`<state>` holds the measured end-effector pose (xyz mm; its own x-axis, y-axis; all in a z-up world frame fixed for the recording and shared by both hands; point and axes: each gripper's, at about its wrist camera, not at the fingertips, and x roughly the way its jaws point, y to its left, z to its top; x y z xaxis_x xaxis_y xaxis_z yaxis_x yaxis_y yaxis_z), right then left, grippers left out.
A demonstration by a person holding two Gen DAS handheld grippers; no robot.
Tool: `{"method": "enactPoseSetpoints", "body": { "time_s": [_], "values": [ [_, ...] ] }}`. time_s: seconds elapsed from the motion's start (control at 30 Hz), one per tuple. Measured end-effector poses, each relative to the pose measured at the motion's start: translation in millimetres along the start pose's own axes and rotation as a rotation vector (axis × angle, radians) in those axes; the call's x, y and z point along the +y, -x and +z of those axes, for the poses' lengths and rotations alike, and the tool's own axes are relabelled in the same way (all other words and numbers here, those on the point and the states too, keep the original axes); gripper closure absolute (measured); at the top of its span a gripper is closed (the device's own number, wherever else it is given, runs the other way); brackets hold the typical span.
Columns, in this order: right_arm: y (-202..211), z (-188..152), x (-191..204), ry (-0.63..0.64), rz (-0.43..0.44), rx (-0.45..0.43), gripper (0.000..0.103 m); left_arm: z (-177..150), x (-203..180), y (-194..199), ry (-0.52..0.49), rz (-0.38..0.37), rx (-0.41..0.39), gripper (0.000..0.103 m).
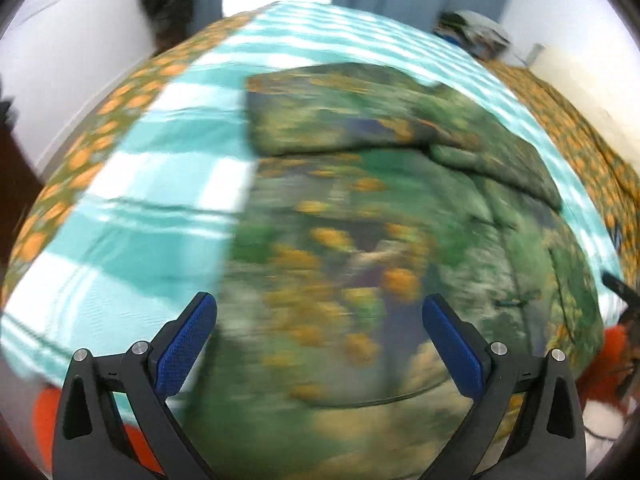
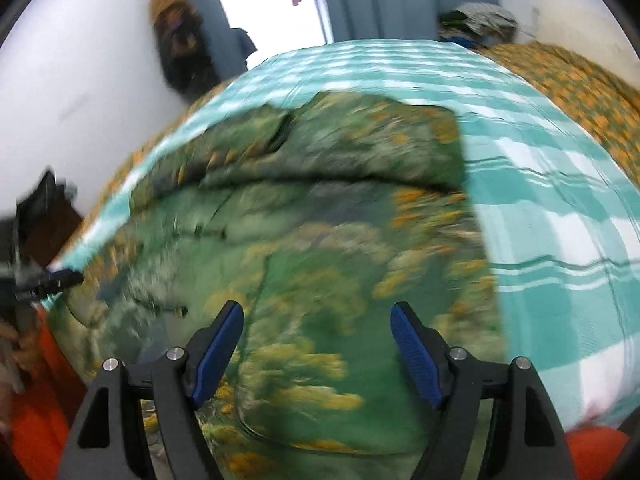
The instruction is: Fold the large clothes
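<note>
Two grippers hang above a bed covered with a teal-and-white checked sheet [image 1: 160,168], and neither has hold of anything. The left gripper [image 1: 320,340] has its blue-padded jaws spread wide, with only blurred cloth showing far beneath the gap. The right gripper [image 2: 318,344] is likewise wide apart and empty.

On the checked sheet lies the large green garment with yellow and orange flower print [image 1: 380,216]. Its far end is already turned back over itself, forming a thick doubled band beyond the flat near part. So at least one fold looks done; the near part is spread out and probably needs further folding into a compact stack.

Motion blur smears most of the garment, so seams, sleeves and edges are hard to make out. Its near hem is cut off behind the grippers. An orange-patterned cloth [image 1: 580,152] borders the checked sheet.
</note>
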<state>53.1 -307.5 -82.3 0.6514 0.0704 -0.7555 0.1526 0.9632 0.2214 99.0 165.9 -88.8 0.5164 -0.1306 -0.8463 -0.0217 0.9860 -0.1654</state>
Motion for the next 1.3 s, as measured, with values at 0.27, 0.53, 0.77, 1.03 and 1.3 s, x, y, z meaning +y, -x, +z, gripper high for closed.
{"method": "enactPoseSetpoints", "body": {
  "time_s": [0.27, 0.53, 0.77, 1.03, 1.3],
  "values": [
    [2, -30, -83, -0.141, -0.017, 0.321, 0.025, -17, 31, -28, 0.001, -0.075, 0.201, 0.001],
    [-24, -48, -62, -0.078, 0.119, 0.447, 0.036, -26, -19, -35, -0.187, -0.119, 0.283, 0.017],
    [-6, -30, -32, 0.020, 0.148, 0.396, 0.083, -12, -7, -14, -0.122, -0.085, 0.282, 0.090],
    [39, 0, -22, -0.026, 0.232, 0.262, 0.087, 10, 1, 28, -0.047, -0.170, 0.204, 0.092],
    [72, -14, -29, -0.062, 0.310, 0.256, 0.088, 2, 1, 67, -0.048, -0.188, 0.201, 0.092]
  ]
}}
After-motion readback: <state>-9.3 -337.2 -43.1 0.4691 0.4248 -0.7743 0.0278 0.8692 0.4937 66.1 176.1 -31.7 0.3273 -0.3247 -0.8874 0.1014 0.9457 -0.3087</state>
